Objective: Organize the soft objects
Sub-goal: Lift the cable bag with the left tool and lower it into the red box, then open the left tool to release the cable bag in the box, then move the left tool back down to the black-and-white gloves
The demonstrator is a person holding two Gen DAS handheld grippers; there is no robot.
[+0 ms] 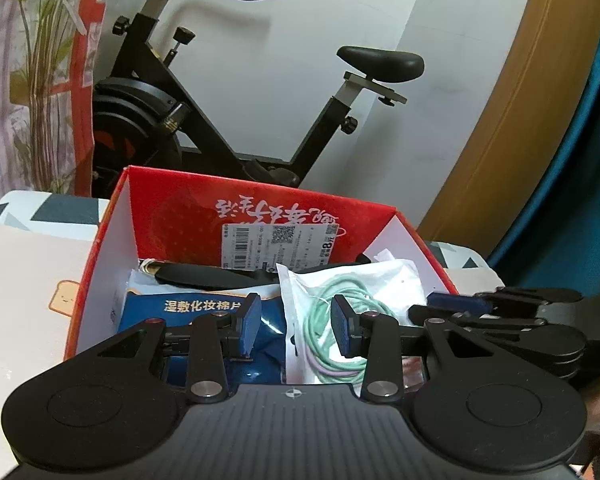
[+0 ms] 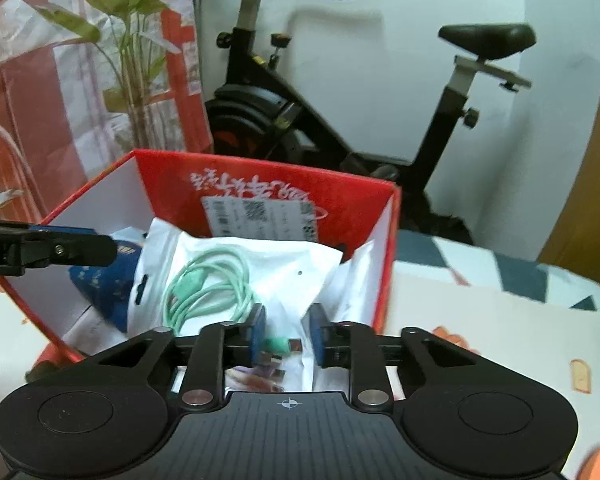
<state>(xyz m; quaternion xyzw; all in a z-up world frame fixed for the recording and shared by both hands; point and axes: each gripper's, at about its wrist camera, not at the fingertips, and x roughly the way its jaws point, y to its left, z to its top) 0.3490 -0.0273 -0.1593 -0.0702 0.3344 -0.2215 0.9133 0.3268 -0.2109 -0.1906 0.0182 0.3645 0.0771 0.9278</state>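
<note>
A red cardboard box (image 1: 188,204) (image 2: 352,204) with white inner walls stands open on the table. Inside lie a blue pack of cotton pads (image 1: 188,304) (image 2: 100,280), a white pouch with a coiled green cable (image 1: 340,312) (image 2: 208,276) and a black object (image 1: 204,276) at the back. My left gripper (image 1: 294,326) is open and empty, just above the box contents. My right gripper (image 2: 288,336) is open over the white pouch, holding nothing. The right gripper shows at the right of the left wrist view (image 1: 500,312); the left gripper shows at the left of the right wrist view (image 2: 48,248).
A black exercise bike (image 1: 220,92) (image 2: 340,100) stands behind the table against a white wall. A potted plant (image 1: 48,80) (image 2: 132,40) is at the back left. The table (image 2: 500,340) has a pale patterned cover. A wooden panel (image 1: 520,100) is at the right.
</note>
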